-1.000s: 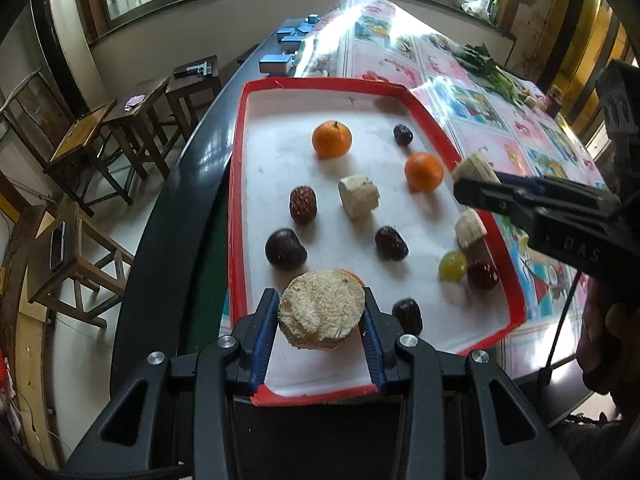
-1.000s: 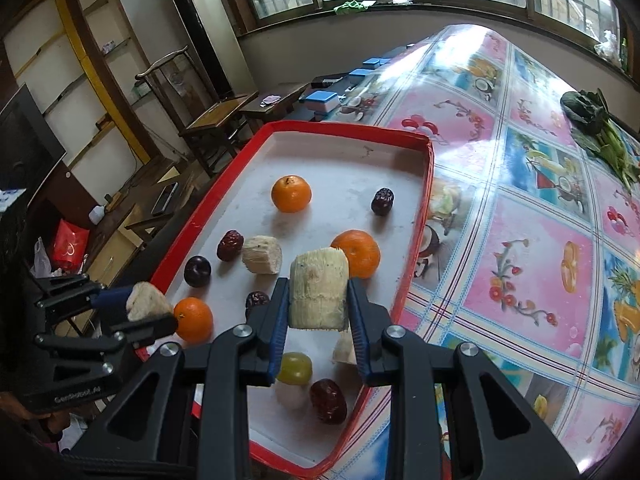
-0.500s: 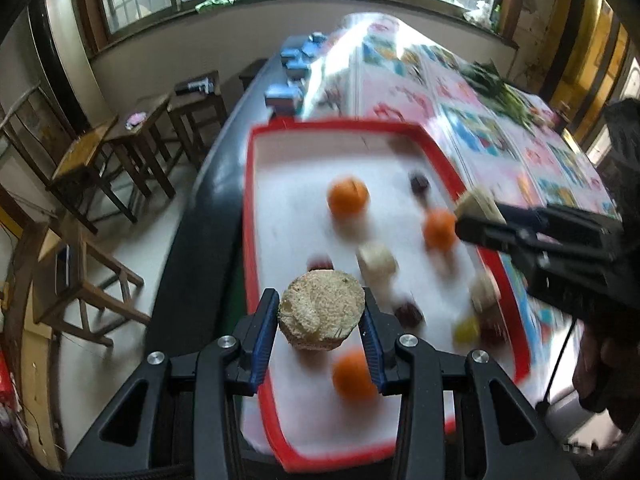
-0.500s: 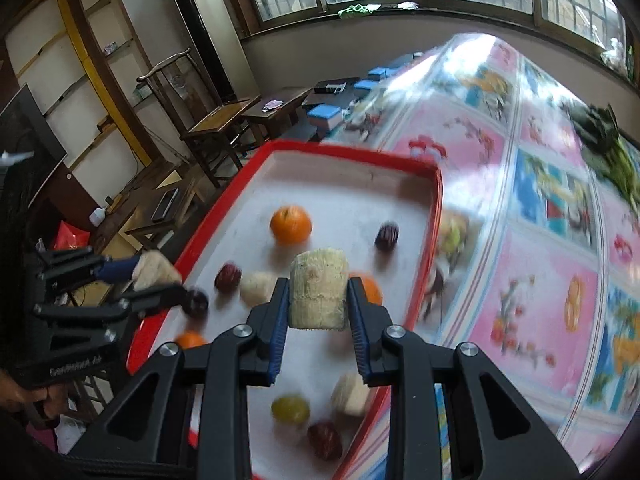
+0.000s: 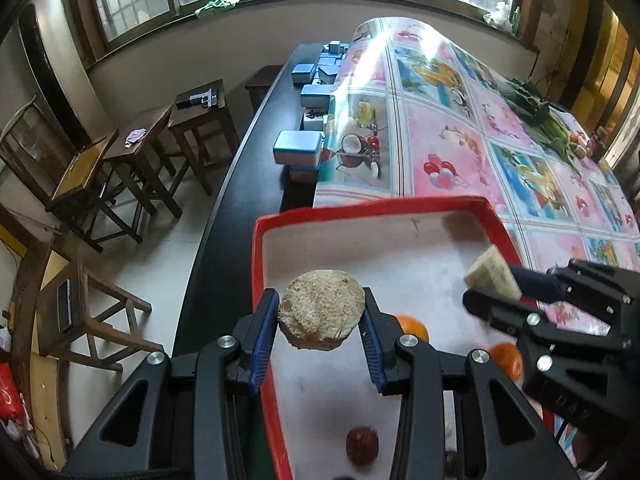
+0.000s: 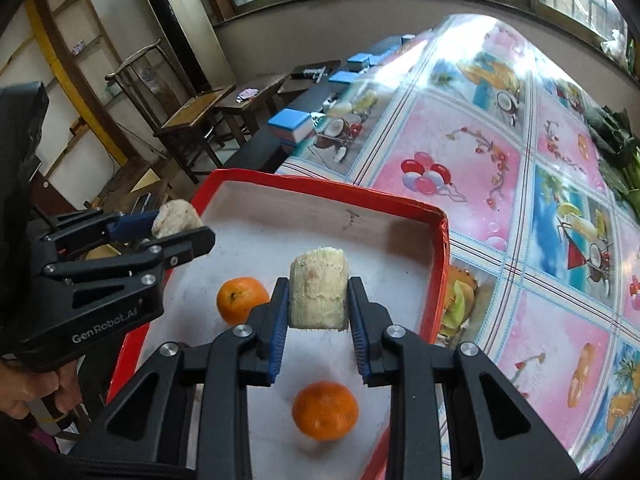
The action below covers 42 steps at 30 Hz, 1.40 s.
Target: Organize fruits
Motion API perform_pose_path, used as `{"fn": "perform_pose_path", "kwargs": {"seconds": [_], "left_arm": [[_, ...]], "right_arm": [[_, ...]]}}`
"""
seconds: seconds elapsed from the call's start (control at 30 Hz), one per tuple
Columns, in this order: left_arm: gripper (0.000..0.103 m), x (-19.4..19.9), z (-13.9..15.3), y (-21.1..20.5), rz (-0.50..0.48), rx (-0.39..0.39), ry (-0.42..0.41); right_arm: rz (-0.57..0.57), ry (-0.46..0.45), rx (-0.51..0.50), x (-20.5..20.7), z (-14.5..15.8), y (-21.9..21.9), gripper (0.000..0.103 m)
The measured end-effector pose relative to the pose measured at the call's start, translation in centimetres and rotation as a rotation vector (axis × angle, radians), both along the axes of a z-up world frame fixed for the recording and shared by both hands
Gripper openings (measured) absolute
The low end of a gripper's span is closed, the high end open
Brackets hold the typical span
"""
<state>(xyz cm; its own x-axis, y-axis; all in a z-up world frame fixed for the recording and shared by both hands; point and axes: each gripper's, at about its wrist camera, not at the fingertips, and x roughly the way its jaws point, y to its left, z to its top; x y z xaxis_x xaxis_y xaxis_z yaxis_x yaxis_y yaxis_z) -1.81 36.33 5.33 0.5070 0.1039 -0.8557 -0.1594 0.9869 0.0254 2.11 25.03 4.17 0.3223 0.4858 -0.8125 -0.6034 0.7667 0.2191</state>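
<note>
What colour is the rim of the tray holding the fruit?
Red, around a white inside; the tray rim shows best in the right wrist view.

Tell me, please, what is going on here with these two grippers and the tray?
A person is sorting fruit by hand with two grippers. The left gripper is shut on a peeled banana chunk, and the right gripper is shut on another banana piece. Both are held above the red tray, where two oranges and a red date lie.
</note>
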Motion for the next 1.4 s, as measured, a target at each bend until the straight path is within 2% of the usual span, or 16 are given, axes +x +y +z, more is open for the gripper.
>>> {"fn": "perform_pose_path", "kwargs": {"seconds": [0.2, 0.83, 1.4], "left_arm": [[0.039, 1.6, -0.8, 0.4, 0.0, 0.003, 0.018], [0.039, 3.1, -2.9, 0.5, -0.007, 0.007, 0.067], [0.039, 3.2, -3.2, 0.5, -0.002, 0.004, 0.07]], "right_arm": [[-0.004, 0.013, -0.018, 0.7, -0.6, 0.8, 0.03], [-0.004, 0.045, -0.038, 2.0, -2.4, 2.0, 0.03], [0.001, 0.048, -0.041, 2.4, -2.9, 2.3, 0.03]]}}
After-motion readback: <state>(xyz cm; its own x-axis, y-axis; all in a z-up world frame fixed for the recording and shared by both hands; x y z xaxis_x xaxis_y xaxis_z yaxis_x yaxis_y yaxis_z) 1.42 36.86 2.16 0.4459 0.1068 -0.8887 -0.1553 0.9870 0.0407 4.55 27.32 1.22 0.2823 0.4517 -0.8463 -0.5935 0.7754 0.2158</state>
